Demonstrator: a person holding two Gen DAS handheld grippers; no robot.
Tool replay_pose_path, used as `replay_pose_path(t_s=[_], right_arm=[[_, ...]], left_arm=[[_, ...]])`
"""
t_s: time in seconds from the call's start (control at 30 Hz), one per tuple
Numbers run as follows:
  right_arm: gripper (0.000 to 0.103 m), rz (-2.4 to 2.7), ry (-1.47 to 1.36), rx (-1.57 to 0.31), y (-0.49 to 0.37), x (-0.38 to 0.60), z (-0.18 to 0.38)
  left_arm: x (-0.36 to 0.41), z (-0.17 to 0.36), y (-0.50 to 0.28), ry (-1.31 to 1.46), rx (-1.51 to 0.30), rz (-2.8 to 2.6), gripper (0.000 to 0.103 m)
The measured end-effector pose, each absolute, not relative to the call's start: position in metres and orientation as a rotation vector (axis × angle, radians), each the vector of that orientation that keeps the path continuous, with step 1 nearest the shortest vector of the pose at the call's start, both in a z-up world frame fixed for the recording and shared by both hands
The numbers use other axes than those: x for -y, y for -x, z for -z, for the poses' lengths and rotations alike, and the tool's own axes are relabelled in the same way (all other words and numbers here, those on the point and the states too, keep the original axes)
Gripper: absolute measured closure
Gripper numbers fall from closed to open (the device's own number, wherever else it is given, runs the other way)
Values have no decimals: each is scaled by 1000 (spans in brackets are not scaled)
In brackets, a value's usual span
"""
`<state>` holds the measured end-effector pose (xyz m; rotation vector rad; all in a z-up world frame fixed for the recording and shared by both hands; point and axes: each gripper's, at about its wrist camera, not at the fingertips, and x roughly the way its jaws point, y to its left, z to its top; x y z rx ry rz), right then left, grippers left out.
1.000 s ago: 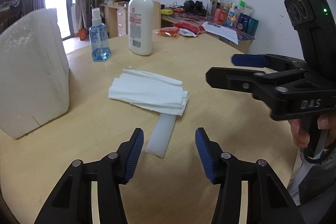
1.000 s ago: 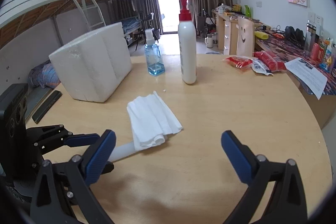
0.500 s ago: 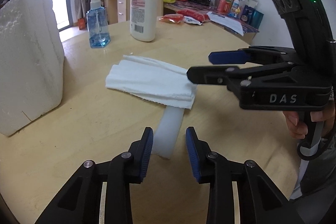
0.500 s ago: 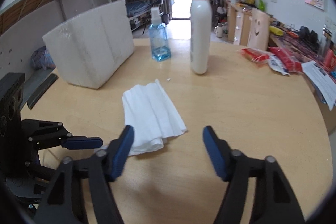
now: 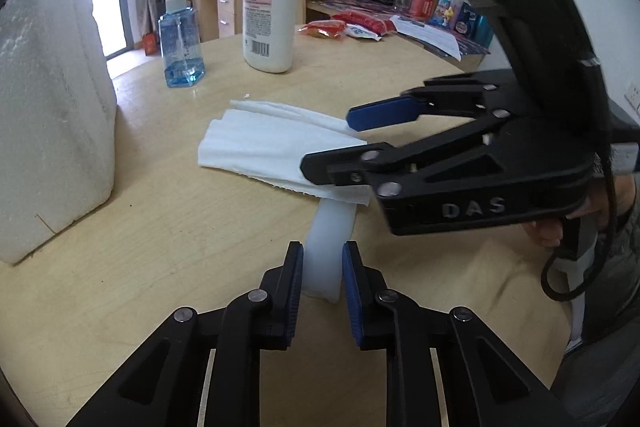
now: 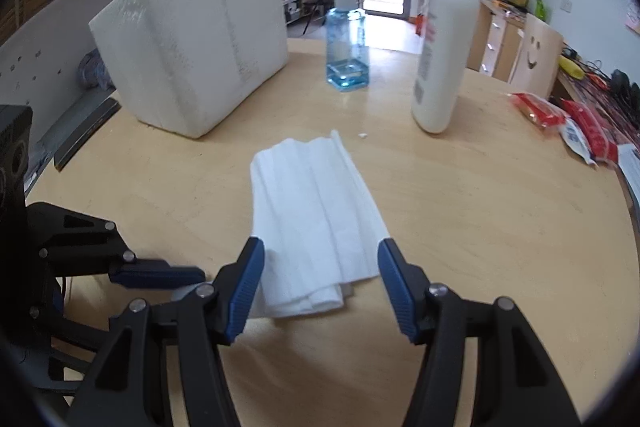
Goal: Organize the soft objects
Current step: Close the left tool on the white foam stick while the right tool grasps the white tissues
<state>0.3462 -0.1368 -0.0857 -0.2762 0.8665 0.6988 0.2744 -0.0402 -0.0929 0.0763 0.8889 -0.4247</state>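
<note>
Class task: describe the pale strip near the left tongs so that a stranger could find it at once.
Start at the round wooden table. Find the folded white paper towel near its middle. A translucent white strip pokes out from under the towel's near edge; unlike the towel, it is smooth, narrow and unpleated.

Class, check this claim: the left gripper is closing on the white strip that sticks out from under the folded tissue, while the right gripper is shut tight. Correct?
Not quite. The right gripper is open, its jaws straddling the folded tissue, as the right wrist view shows. The left gripper has indeed closed on the white strip.
</note>
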Motion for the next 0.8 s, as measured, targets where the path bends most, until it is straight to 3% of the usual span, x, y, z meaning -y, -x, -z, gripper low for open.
replay_pose_path(t_s=[0.27,0.33,0.5,0.57,0.6,0.63,0.8], right_arm=[[40,-710,309,-895,-353,129,94],[49,-707,316,-889,-353,126,95],[52,-698,320,-890,-355,128,96],[59,-692,333,-885,-355,128,96],[73,-688,345,-878,-354,127,96],[78,-696,355,-865,-351,126,96],[88,-707,363,-844,-348,125,96]], left_arm=[[36,93,-277,-47,-891,433,84],[38,94,-277,-55,-888,430,84],[38,94,-276,-53,-886,429,84],[37,94,-276,-54,-885,428,84],[37,94,-276,-53,-884,429,84],[36,94,-277,-53,-884,429,84],[36,94,-277,-50,-884,426,84]])
